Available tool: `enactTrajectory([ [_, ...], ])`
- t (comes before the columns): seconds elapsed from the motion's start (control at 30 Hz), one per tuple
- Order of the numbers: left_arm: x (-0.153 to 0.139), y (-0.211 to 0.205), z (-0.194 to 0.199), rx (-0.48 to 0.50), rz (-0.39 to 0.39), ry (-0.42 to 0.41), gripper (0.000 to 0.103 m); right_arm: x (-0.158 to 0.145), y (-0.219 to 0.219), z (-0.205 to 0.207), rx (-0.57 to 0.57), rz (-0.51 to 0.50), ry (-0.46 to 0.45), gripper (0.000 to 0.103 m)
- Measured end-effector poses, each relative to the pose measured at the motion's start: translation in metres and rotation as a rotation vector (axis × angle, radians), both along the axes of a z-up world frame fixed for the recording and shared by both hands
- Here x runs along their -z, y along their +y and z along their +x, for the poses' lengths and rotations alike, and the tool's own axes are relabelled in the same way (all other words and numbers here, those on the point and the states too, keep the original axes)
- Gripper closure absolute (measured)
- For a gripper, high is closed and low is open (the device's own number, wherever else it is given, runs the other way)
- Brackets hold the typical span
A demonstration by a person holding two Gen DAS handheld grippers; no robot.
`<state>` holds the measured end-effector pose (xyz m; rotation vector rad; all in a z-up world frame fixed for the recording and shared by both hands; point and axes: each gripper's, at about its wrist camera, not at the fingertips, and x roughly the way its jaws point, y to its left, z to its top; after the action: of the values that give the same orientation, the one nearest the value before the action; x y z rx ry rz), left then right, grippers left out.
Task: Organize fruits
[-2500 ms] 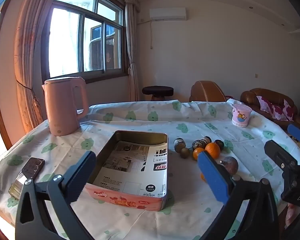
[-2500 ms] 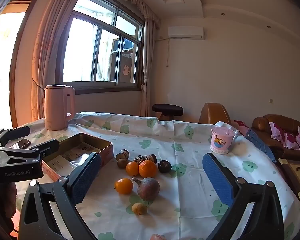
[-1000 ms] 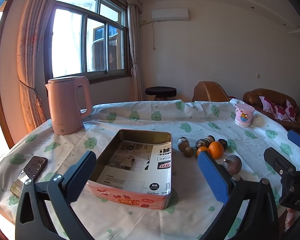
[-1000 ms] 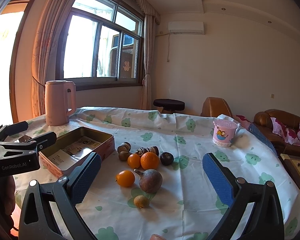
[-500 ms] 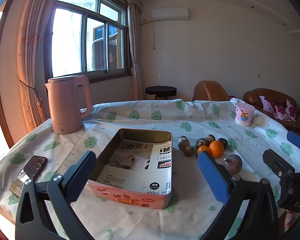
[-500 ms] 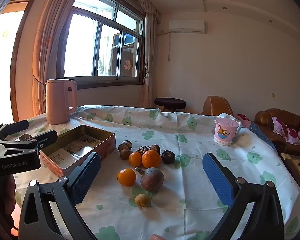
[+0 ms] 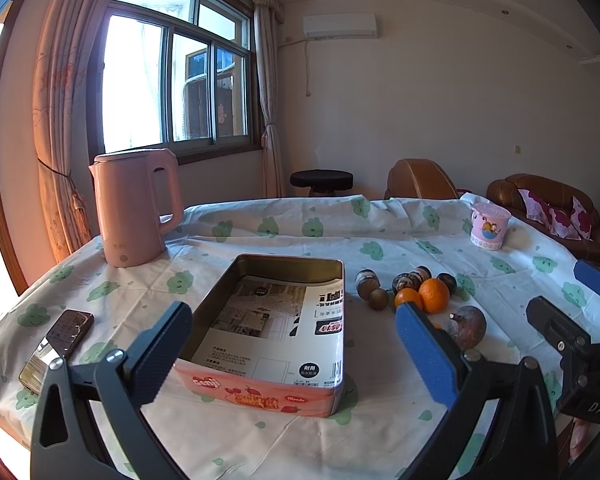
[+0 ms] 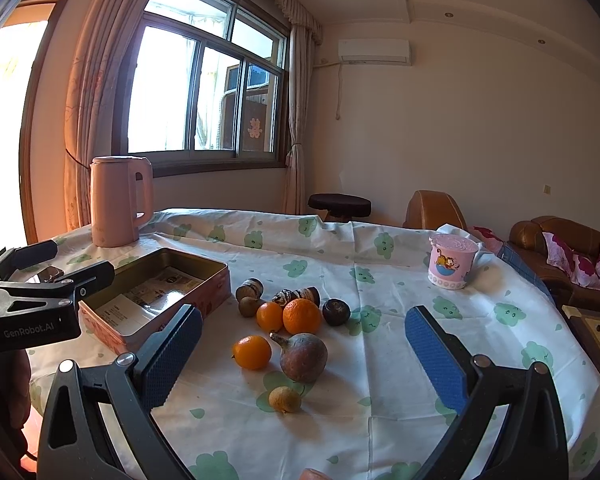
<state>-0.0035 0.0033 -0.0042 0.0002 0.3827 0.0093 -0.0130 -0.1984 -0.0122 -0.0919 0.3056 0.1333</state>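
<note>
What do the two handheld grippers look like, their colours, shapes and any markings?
Both grippers, left gripper and right gripper, have black angular frames with silver screws and two flat fingers faced with textured blue pads. The left body reads "GenRobot.AI" in white; the right body shows white letters "DAS". No cables or sleeves are visible.

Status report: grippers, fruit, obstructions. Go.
Left gripper open, empty. Right gripper open, empty. Fruit all loose on the tablecloth, tin holds none. Nothing between fruit and tin.
</note>
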Motion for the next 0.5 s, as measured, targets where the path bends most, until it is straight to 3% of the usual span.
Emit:
enactTrajectory([
  [0.5, 0.015, -0.003, 0.007, 0.002, 0.013, 0.034, 0.0, 0.01, -0.006, 0.01, 0.012, 0.0, 0.036, 0.001],
])
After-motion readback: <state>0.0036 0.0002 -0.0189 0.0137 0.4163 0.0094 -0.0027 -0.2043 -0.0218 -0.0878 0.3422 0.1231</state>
